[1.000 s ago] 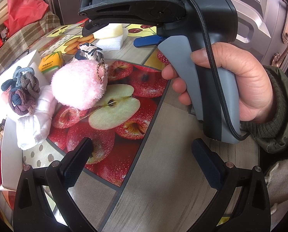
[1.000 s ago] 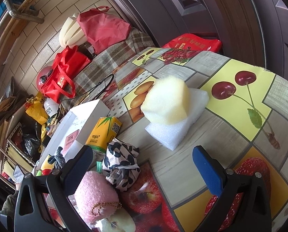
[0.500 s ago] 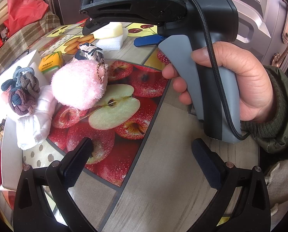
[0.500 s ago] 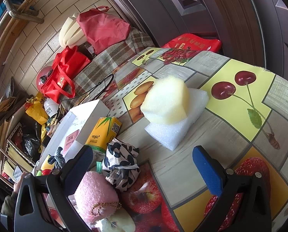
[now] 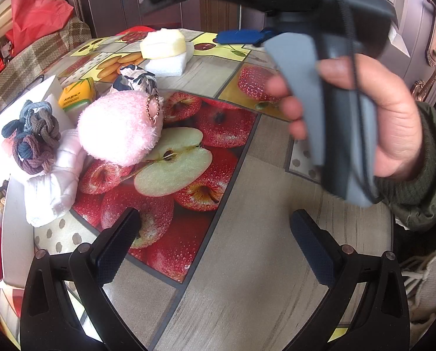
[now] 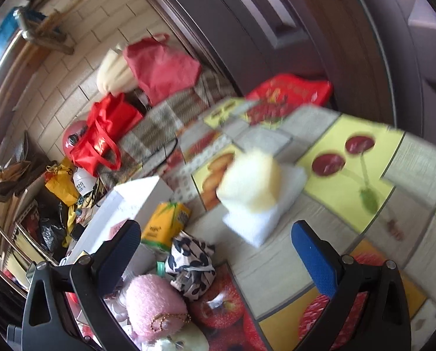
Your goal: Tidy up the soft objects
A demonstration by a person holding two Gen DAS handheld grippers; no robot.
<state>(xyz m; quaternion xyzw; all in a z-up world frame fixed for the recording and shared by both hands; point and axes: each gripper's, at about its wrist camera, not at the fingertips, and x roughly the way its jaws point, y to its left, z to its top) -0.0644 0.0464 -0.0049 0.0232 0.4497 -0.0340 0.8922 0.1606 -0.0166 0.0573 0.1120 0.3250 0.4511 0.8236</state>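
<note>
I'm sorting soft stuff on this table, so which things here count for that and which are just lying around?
For the job: pink plush ball, knotted hair ties, white folded cloth, spotted fabric bundle, yellow sponge, white foam block.

Just lying about: yellow carton, red bags, white box.

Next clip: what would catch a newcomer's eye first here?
Probably the fluffy pink pom-pom sitting on the apple-print tablecloth, beside a knot of hair ties on rolled white cloth. Farther back, a yellow sponge sits atop a white foam block, ahead of the open right gripper.
</note>
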